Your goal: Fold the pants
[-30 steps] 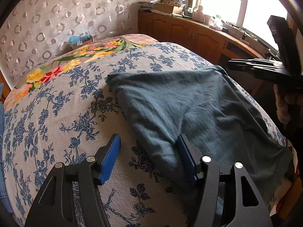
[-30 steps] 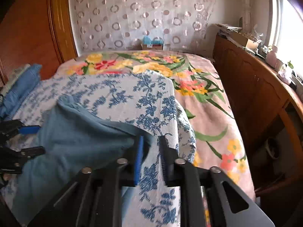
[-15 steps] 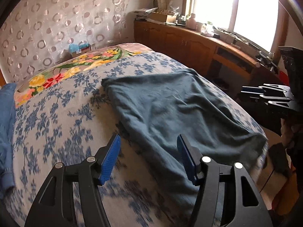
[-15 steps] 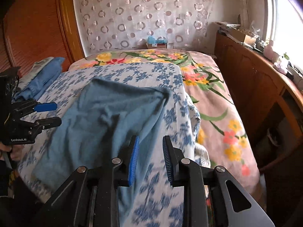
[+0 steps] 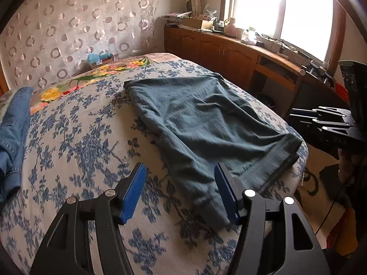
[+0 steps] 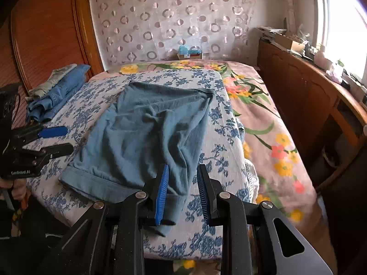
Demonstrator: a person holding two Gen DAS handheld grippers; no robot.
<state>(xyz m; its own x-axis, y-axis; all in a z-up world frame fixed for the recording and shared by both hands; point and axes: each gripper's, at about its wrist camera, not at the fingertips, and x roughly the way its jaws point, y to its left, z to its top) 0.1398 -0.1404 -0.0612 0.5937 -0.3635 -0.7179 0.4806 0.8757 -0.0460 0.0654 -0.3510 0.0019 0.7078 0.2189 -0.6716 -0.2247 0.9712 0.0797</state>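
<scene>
Teal pants point(image 5: 206, 123) lie flat, wrinkled, on the blue-floral bedspread point(image 5: 75, 142), folded jeans point(image 6: 57, 91) well apart from them. Left tongs point(image 5: 181, 191) wide, holding nothing, beside the pants' hem. Right tongs point(image 6: 182, 192) narrowly parted, empty, above the pants' edge.

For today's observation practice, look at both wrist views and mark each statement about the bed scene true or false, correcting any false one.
1. The teal pants lie on the blue-flowered cloth. True.
2. The left gripper is shut on the pants. False: its fingers stand wide apart, holding nothing.
3. Folded blue jeans sit on the bed near the wooden headboard. True.
4. The right gripper is clamped on a hem. False: its fingers are apart and grip no fabric.
5. The pants are folded into a small square. False: they lie spread out and wrinkled.
</scene>
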